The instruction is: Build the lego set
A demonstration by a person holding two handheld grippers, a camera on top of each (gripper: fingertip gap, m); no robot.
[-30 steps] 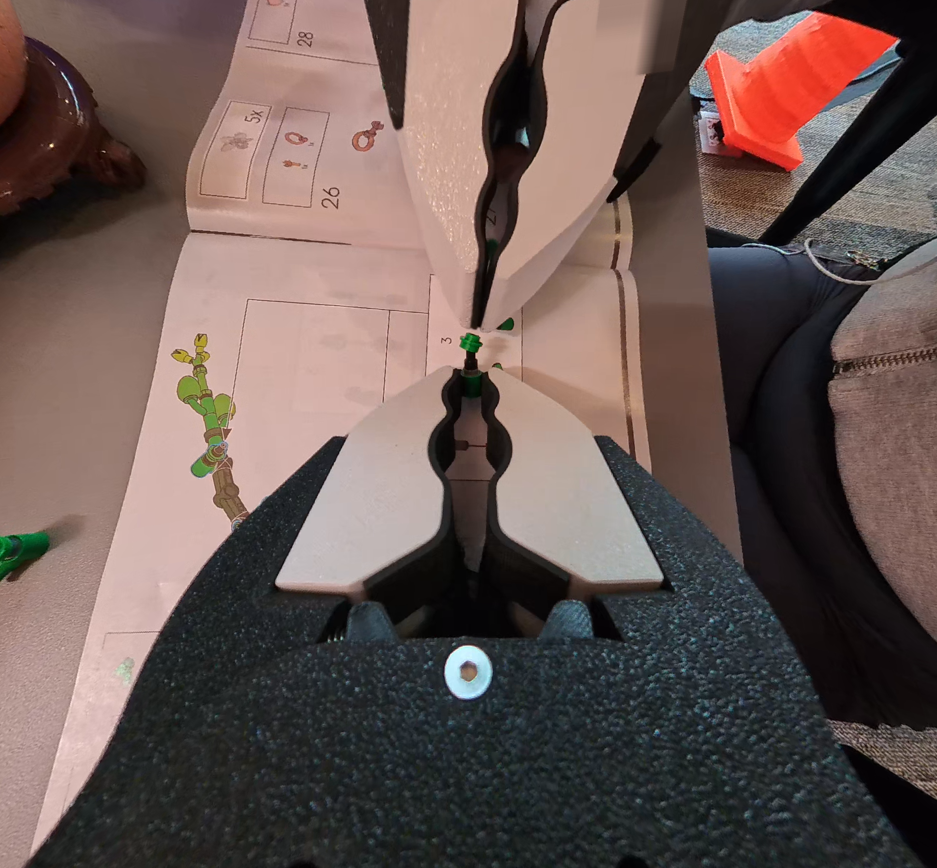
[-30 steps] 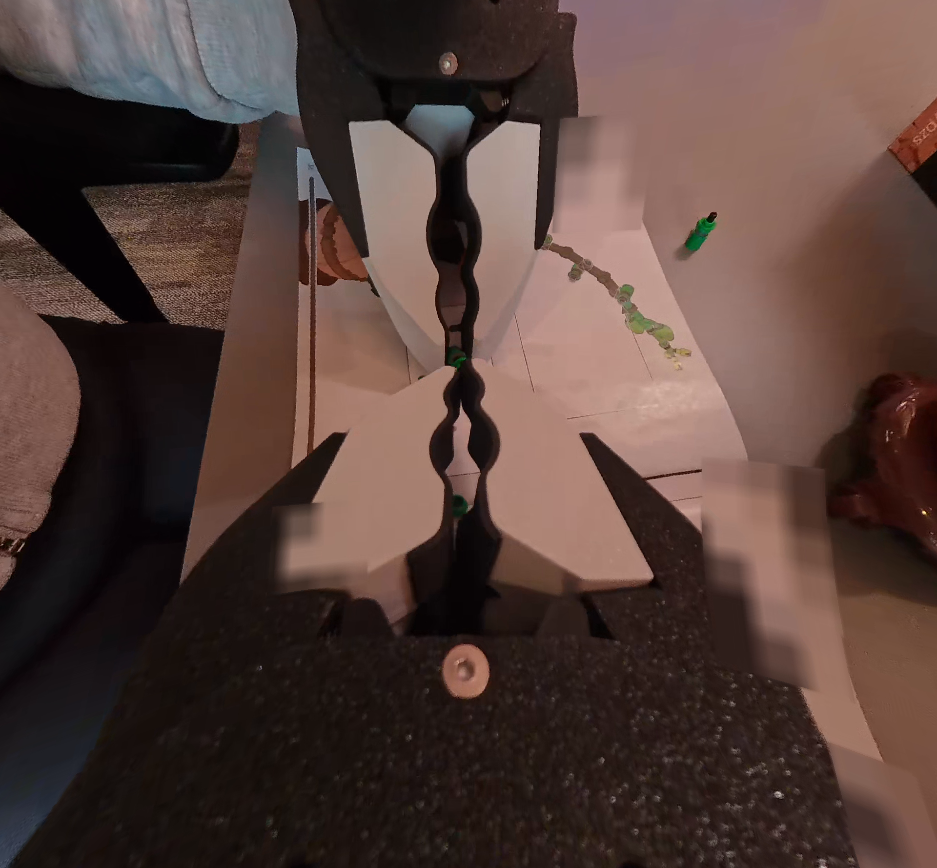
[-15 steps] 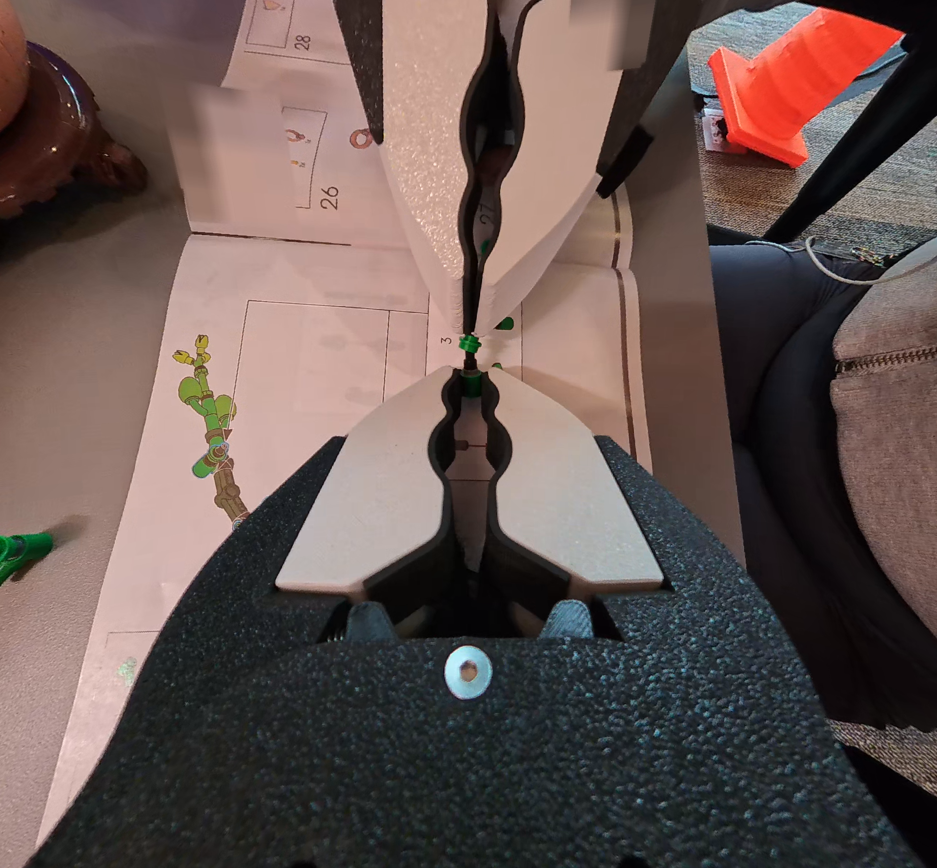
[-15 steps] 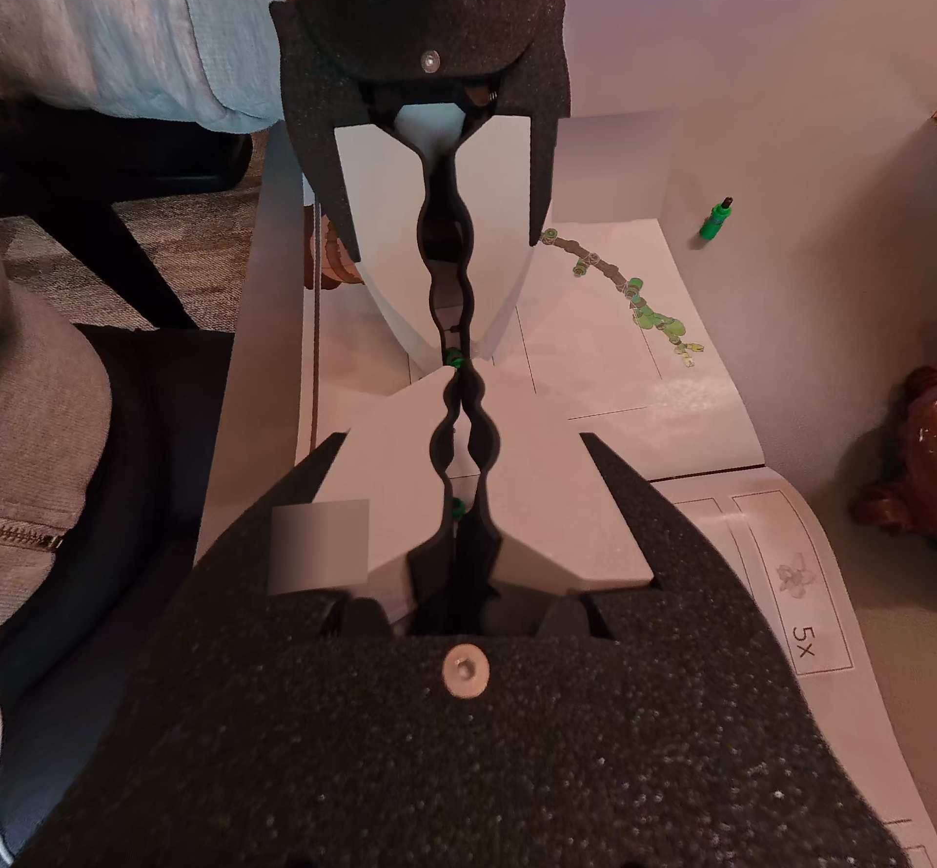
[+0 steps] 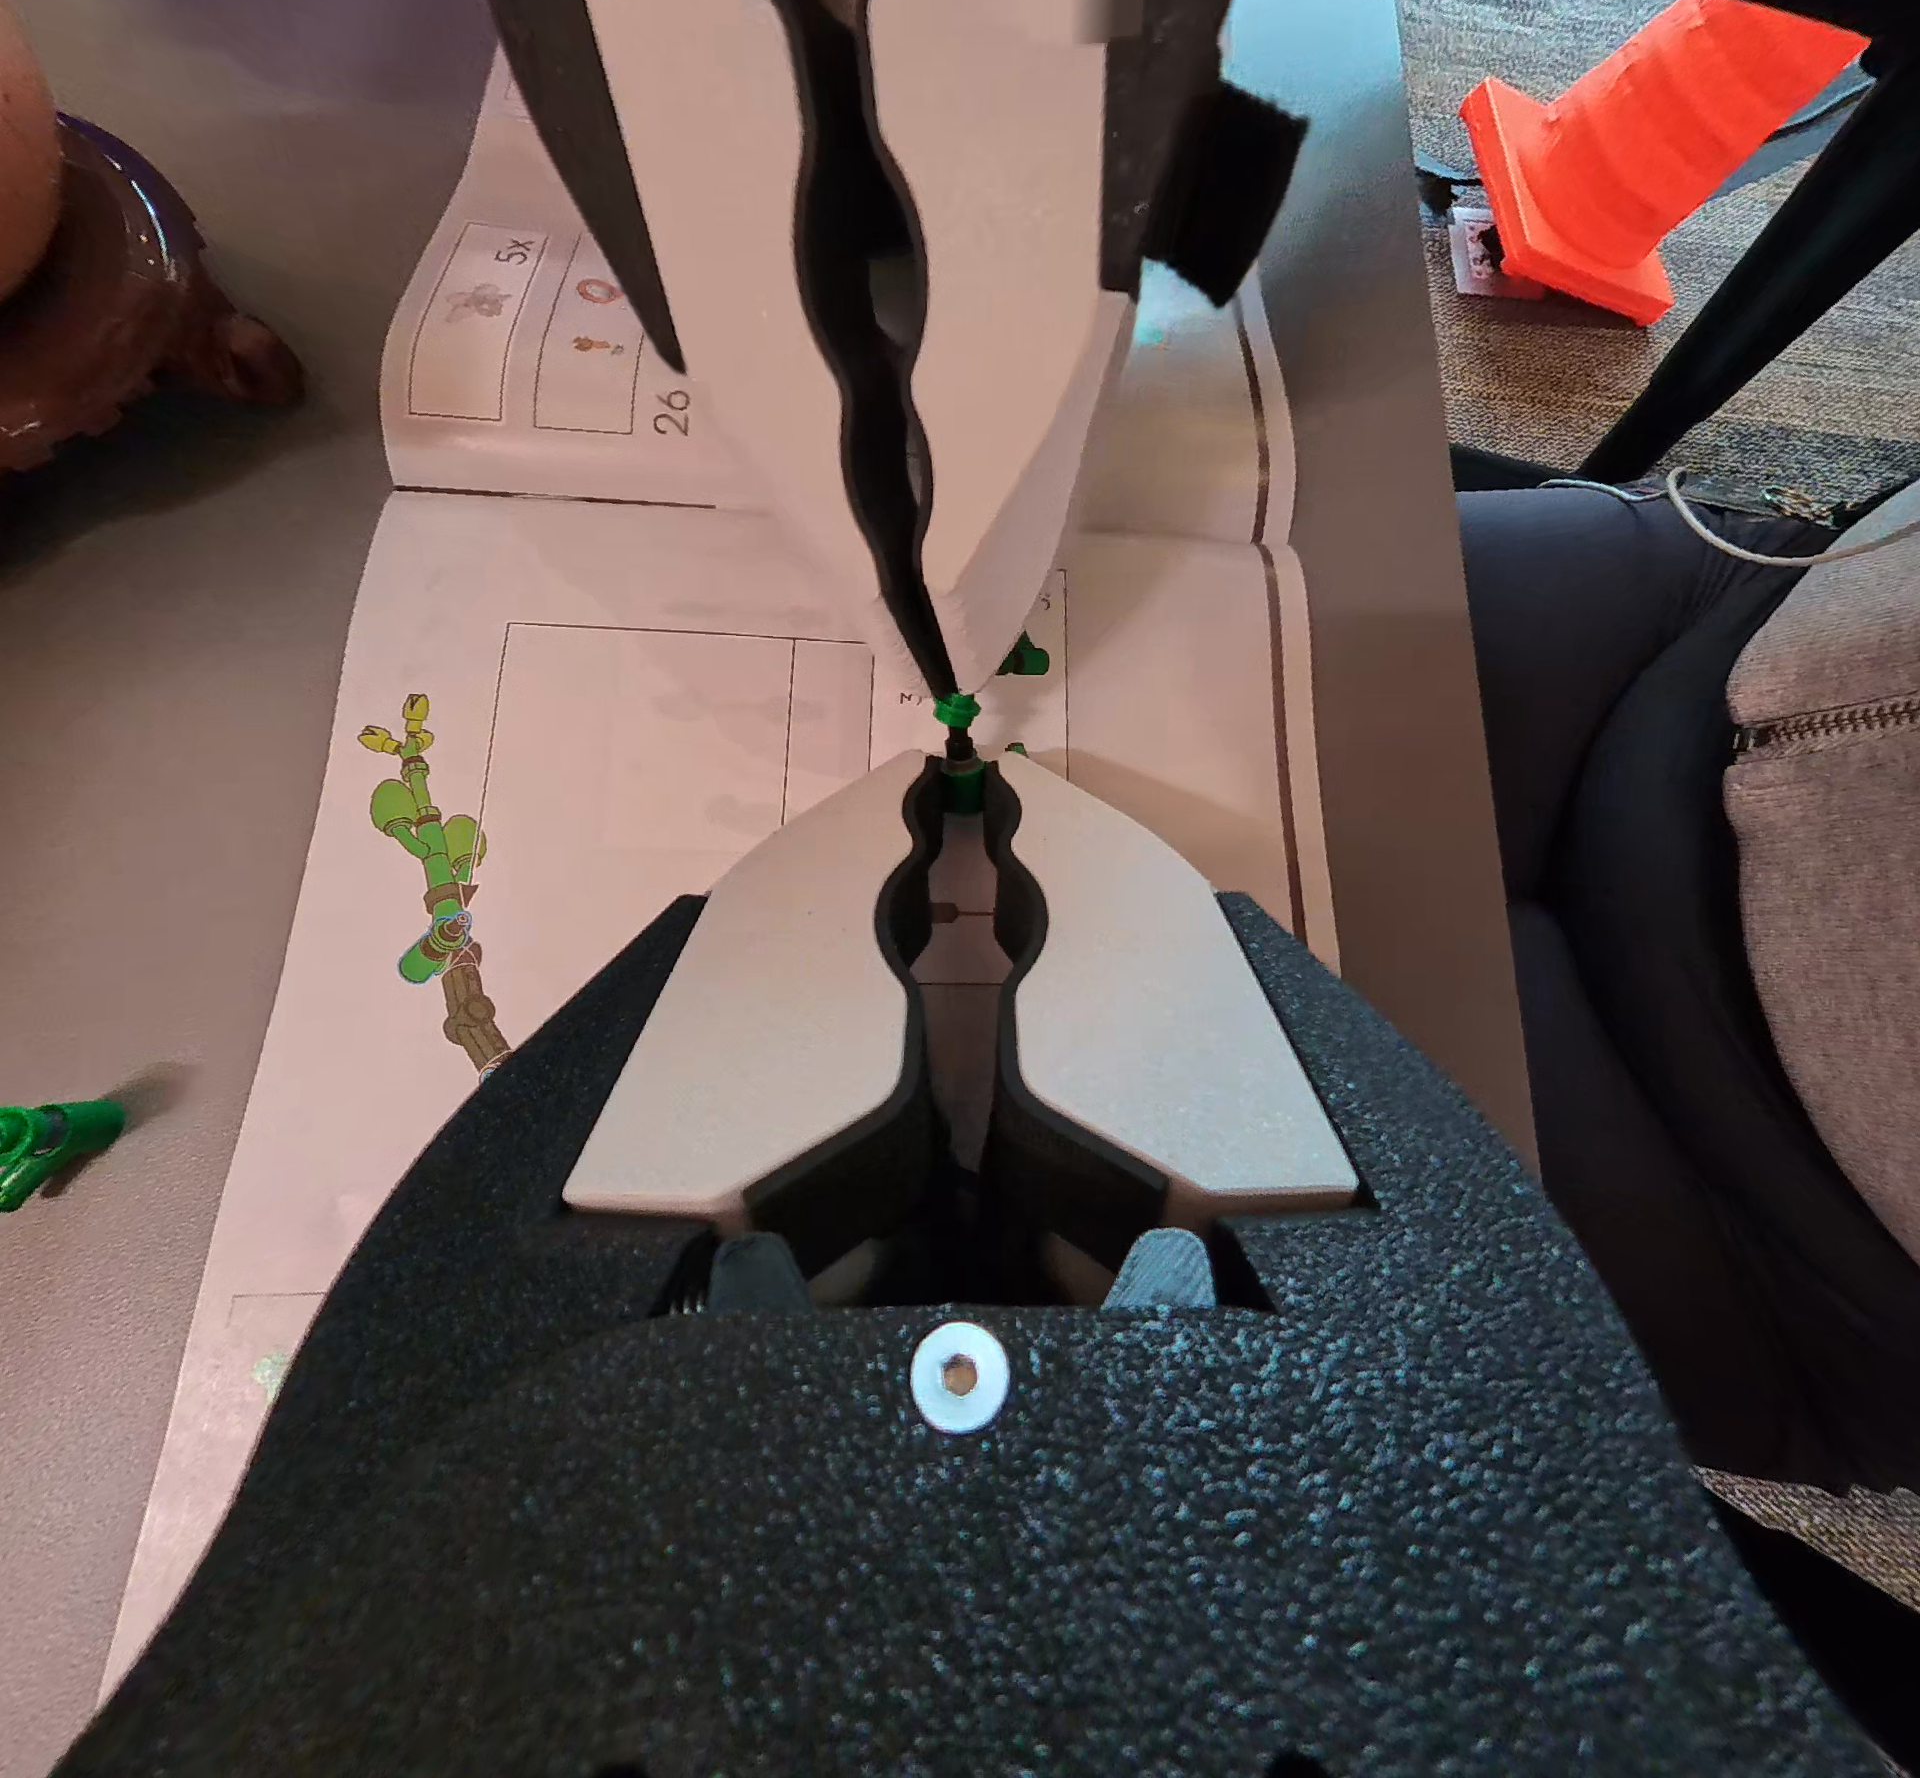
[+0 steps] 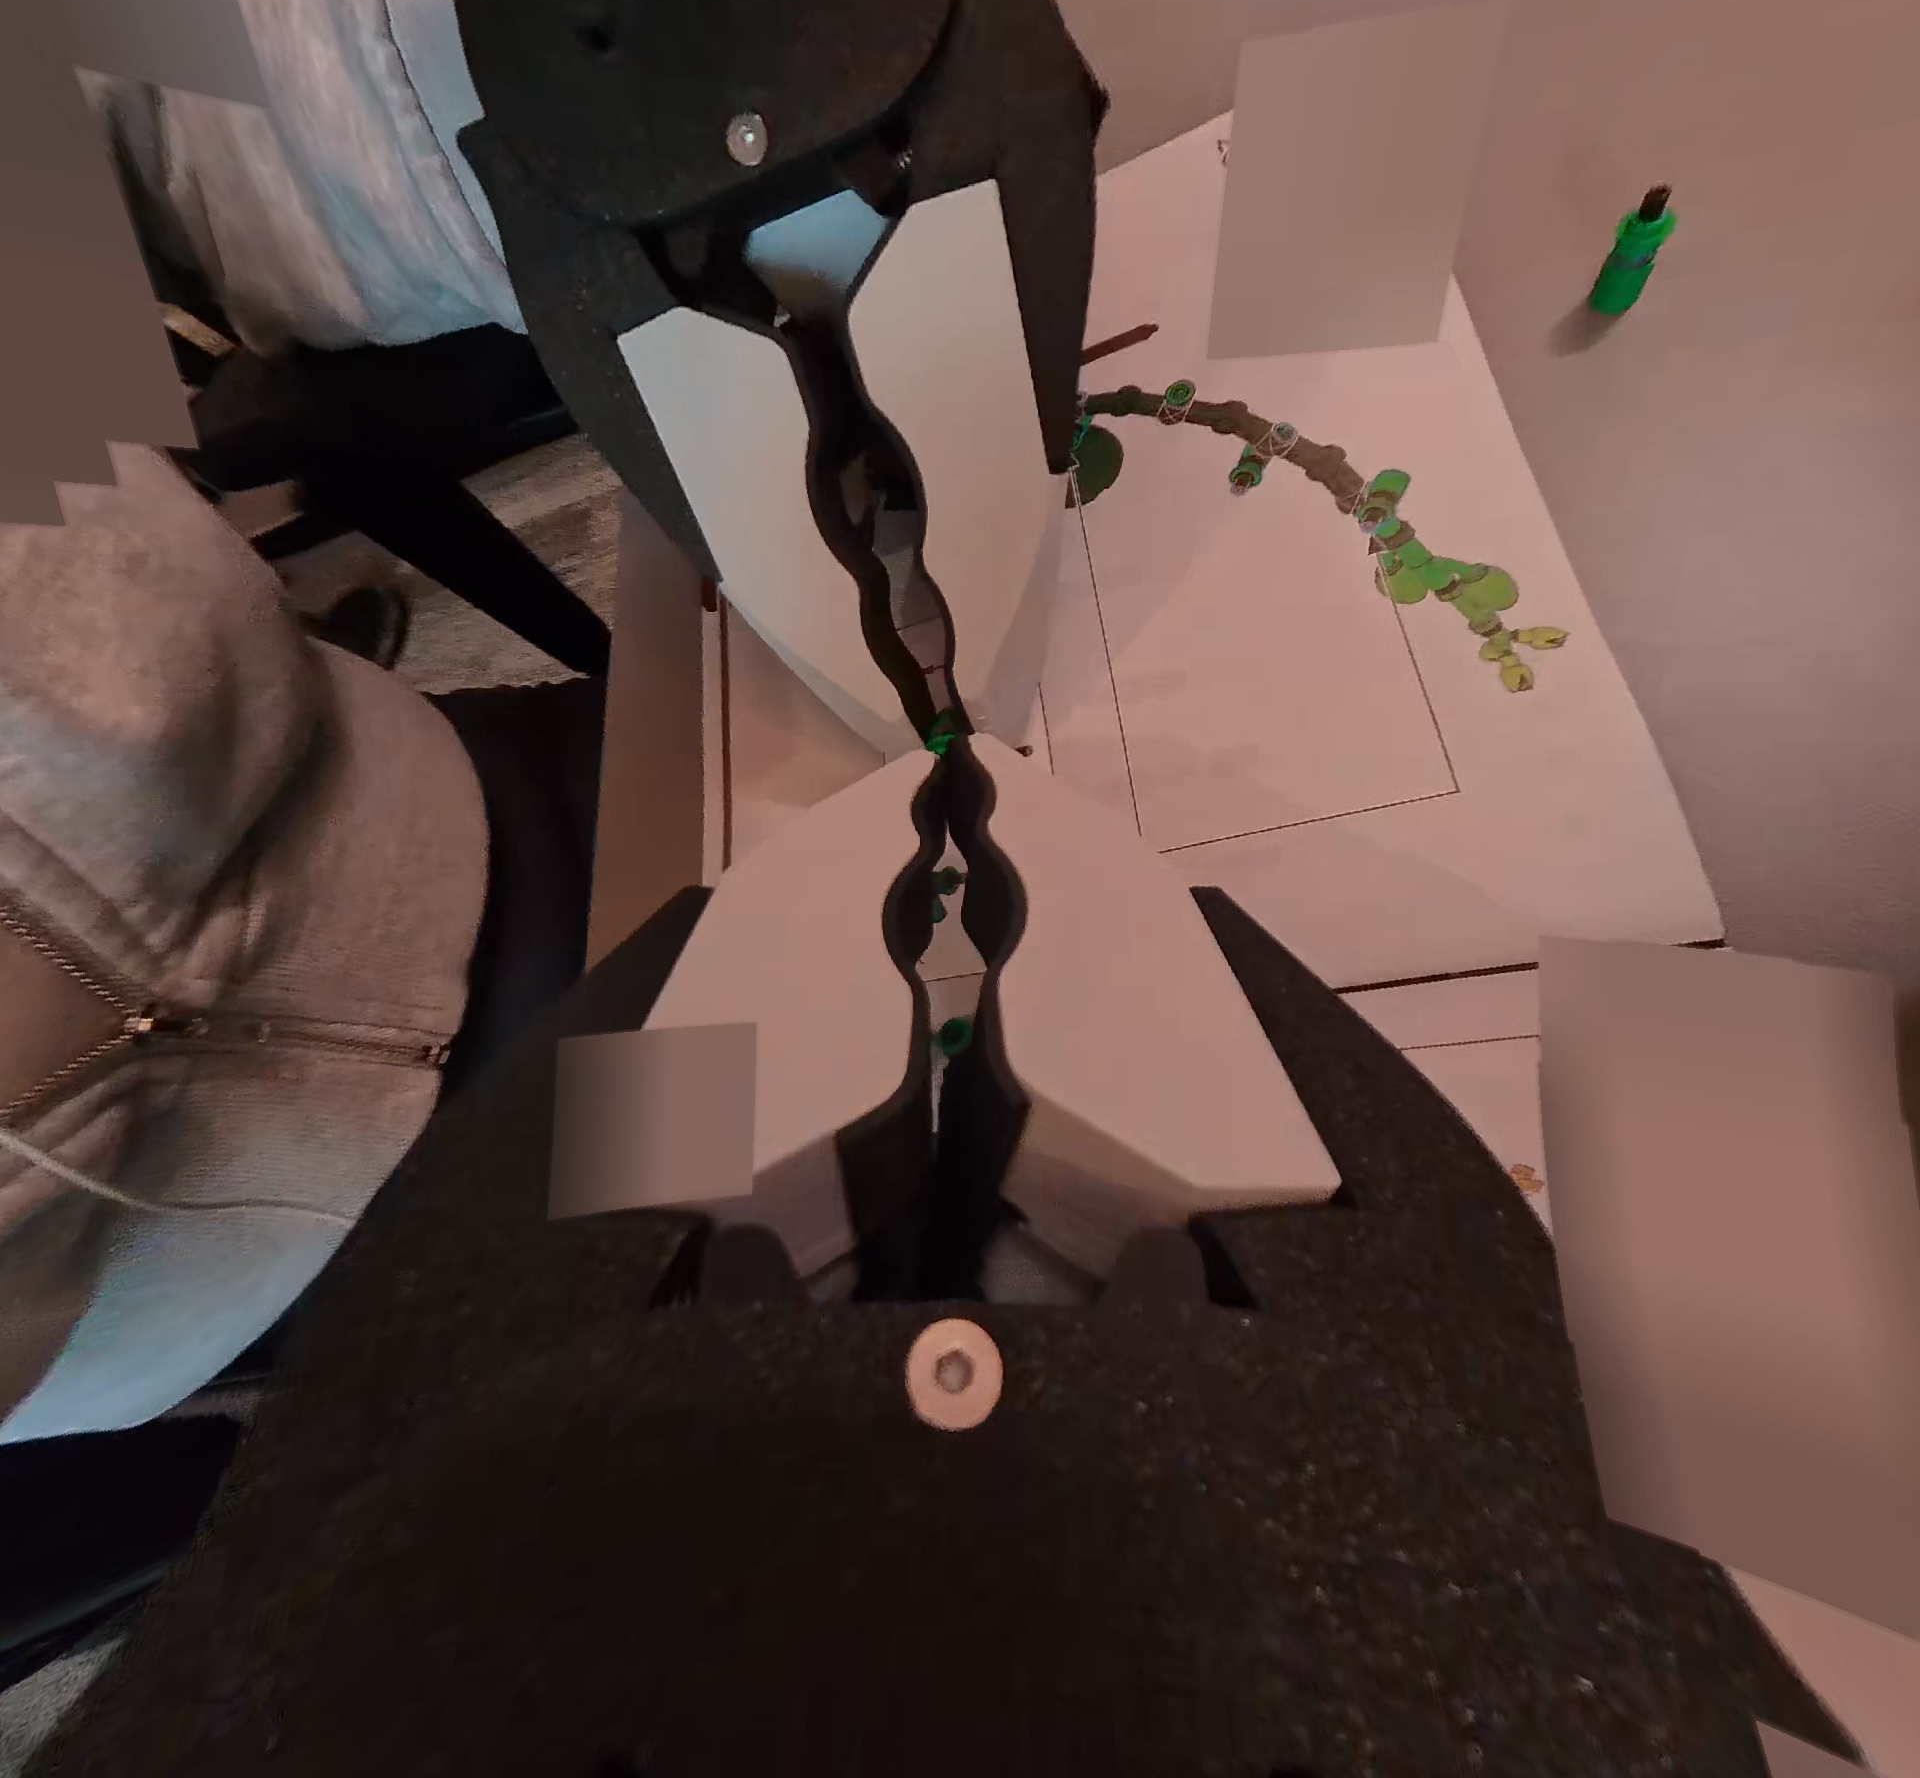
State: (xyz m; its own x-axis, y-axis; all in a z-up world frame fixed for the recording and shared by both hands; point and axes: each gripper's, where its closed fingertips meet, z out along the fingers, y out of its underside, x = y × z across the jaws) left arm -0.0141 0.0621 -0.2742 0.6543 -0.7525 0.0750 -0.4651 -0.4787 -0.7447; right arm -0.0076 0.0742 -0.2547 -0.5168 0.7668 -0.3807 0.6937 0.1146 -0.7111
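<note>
Left hand-held gripper (image 5: 961, 772), frame centre, jaws narrow, pinching a green peg piece (image 5: 962, 786). Right hand-held gripper (image 5: 940, 679), just beyond, closed on a second green piece (image 5: 956, 710); it has tilted and come closer than before. Both above the open booklet (image 5: 644, 720) on the counter (image 5: 156, 689).

Warm, soft indoor light, the right wrist view dimmer and pinker. Small soft shadows lie beside the loose green piece (image 5: 52, 1134) left of the left gripper (image 5: 961, 772). The right gripper (image 5: 935, 679) ahead is motion-blurred. Wide-angle bending curves the instruction booklet (image 5: 644, 720) edges; flat patches overlay both views.
</note>
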